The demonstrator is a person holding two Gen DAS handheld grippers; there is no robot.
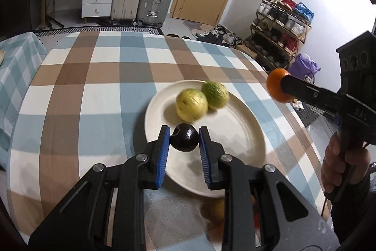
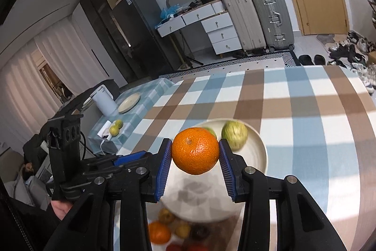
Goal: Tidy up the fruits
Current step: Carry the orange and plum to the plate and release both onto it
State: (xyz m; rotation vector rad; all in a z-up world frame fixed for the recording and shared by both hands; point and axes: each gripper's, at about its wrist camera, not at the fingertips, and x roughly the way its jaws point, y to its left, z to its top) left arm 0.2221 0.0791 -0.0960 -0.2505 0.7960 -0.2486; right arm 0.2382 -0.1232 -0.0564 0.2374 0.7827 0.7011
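Left gripper clamped a dark plum, right gripper clamped an orange, both mid-transfer above the plate beyond the fingertips; lowering and releasing likely next.

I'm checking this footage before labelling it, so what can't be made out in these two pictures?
- Left wrist view: fruit at the near table edge, blurred and hidden behind the left gripper.
- Right wrist view: loose fruits below the plate, blurred; a green fruit mostly behind the orange.
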